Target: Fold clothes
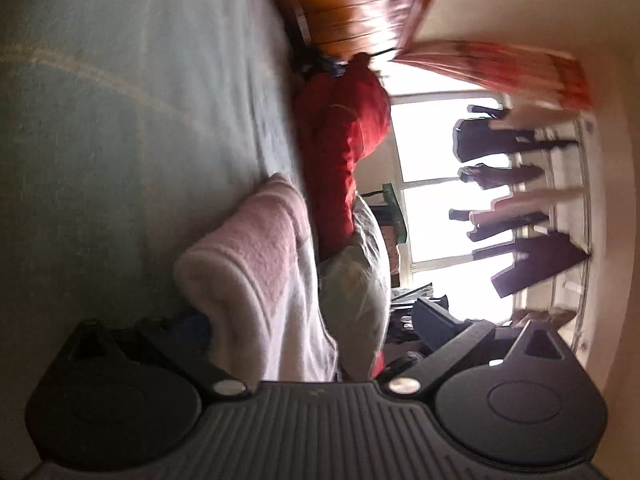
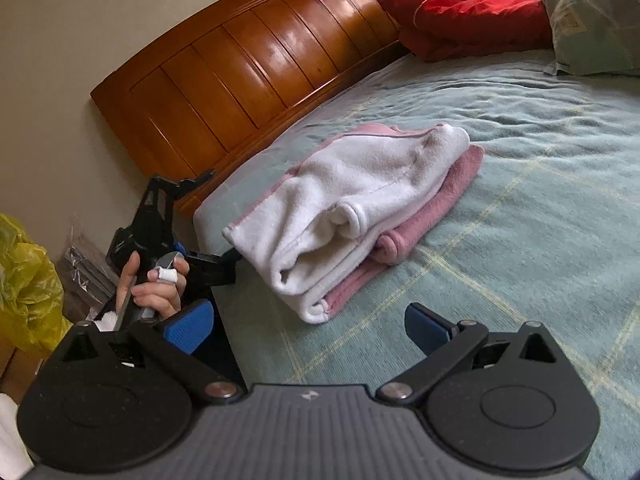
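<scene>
Folded pink-white fleece garment [image 2: 356,216] lies on the bed [image 2: 520,184] nr the wooden headboard [image 2: 240,68]. Right tool [image 2: 308,326] hovers just short of it, blue pads wide apart, holding nothing. Left tool [image 2: 230,258], gripped by a hand [image 2: 154,288], sits at the garment's edge; can't tell if it's open or clamped.

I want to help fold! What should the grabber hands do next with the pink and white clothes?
Probably slide the folded pink-and-white garment inward: it lies at the bed's edge, the right gripper hangs open and empty before it, and the left gripper is beside its corner.
</scene>
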The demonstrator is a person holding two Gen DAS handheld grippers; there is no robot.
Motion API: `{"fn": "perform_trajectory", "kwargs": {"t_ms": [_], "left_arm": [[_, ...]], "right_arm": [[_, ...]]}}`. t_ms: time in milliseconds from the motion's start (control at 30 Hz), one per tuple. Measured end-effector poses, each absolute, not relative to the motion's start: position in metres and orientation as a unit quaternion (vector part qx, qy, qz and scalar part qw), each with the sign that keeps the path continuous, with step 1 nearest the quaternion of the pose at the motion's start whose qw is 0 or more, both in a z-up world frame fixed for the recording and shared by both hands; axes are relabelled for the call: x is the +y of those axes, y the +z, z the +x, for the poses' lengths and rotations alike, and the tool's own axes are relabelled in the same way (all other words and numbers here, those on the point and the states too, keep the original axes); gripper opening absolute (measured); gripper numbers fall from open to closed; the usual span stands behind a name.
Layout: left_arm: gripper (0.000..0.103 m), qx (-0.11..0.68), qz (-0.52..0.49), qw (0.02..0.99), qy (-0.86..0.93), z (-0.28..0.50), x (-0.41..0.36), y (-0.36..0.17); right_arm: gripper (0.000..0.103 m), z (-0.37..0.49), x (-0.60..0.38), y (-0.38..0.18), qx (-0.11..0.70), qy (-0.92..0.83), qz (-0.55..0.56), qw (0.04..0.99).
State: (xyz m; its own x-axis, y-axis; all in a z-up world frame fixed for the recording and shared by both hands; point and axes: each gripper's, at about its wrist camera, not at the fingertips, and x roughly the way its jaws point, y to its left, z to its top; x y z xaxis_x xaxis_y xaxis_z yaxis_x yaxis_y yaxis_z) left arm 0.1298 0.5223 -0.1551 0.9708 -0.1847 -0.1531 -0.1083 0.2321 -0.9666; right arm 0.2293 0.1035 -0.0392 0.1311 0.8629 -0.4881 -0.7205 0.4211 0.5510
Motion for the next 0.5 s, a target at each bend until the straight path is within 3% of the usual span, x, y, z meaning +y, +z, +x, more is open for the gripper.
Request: {"fn": "perform_trajectory", "kwargs": {"t_ms": [67,100,133,233,500], "left_arm": [[0.079,0.152,-0.578,0.802,0.013,0.133,0.515,-0.158],[0.051,0.17,-0.559,0.811,0.035,0.135,0.514,-0.159],[0.039,0.185,-0.554,0.81,0.057,0.136,0.515,-0.161],[0.025,0.176,-0.584,0.79,0.064,0.133,0.523,-0.166],[0.02,0.194,-0.479,0.853,0.075,0.157,0.536,-0.081]], "right_arm": [[0.103,0.23,0.102,-0.043,0.397,0.525,0.094,0.747],[0.103,0.23,0.101,-0.045,0.4,0.521,0.095,0.748],[0.103,0.231,0.101,-0.047,0.405,0.517,0.096,0.748],[0.103,0.232,0.097,-0.051,0.412,0.51,0.1,0.749],[0.103,0.233,0.089,-0.048,0.408,0.504,0.099,0.755]]}}
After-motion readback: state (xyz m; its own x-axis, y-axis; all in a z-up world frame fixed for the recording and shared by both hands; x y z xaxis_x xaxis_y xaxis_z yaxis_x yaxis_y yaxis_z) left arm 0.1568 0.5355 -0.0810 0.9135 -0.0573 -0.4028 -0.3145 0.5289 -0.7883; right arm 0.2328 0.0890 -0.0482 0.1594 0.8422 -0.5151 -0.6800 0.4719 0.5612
